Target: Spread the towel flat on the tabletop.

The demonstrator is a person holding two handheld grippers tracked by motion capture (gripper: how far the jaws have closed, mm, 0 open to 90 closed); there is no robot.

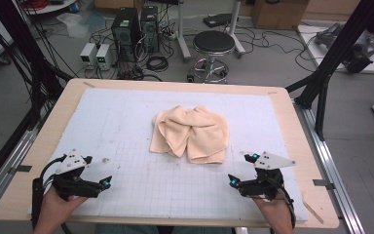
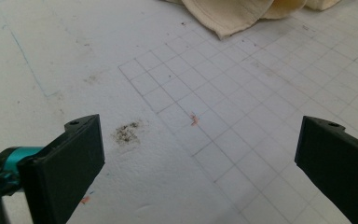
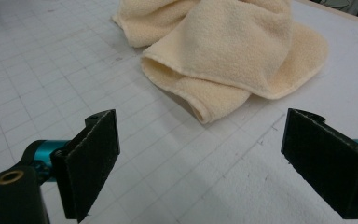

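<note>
— How is the towel (image 1: pixel 191 135) seen?

— A pale cream, fleecy cloth is seen crumpled into loose folds, with a rolled hem turned toward the near side. It is laid on the gridded white mat (image 1: pixel 126 122) at the middle of the tabletop (image 1: pixel 297 141).

— And the tongs?

— The left tongs (image 1: pixel 108 180) and right tongs (image 1: pixel 238 170) are held wide open, nothing gripped, well short of the towel.

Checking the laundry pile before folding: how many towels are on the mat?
1, as far as shows: a crumpled cream towel at the middle of the mat, beyond both open grippers. Its folds could hide a second piece.
</note>
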